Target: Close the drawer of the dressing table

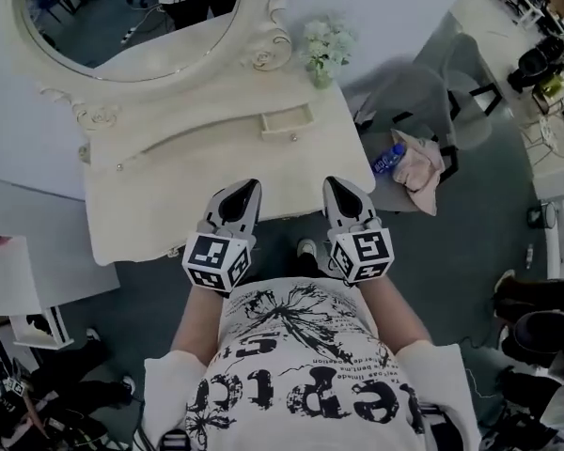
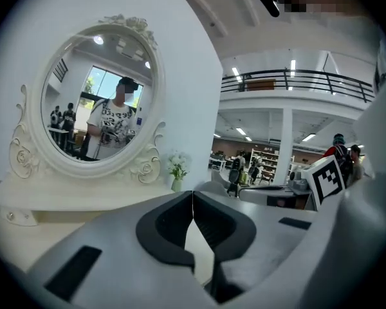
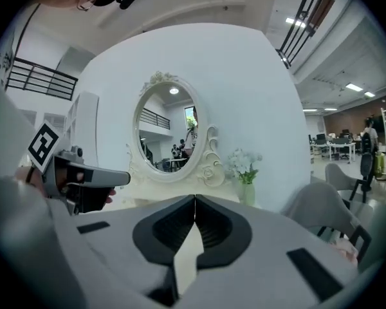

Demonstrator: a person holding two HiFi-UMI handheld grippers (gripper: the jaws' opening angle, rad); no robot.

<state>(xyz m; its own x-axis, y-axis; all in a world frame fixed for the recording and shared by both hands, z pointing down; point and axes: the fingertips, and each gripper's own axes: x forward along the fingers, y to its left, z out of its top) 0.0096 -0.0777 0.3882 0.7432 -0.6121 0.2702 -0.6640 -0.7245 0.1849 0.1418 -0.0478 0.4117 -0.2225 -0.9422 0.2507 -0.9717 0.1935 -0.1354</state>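
Note:
The cream dressing table (image 1: 169,214) stands against the wall under its oval mirror (image 1: 122,26). On its raised back shelf a small drawer (image 1: 287,120) is pulled out toward me. Both grippers hover over the table's front edge, side by side and apart from the drawer. My left gripper (image 1: 248,188) is shut and empty, its tips meeting in the left gripper view (image 2: 193,195). My right gripper (image 1: 333,186) is likewise shut with nothing in it (image 3: 195,201). In the right gripper view the left gripper (image 3: 83,179) shows at the left.
A vase of white flowers (image 1: 324,50) stands at the table's back right corner. To the right are a grey chair (image 1: 423,101), a blue-labelled bottle (image 1: 387,158) and a pink cloth (image 1: 418,172). A white cabinet (image 1: 9,280) stands at the left.

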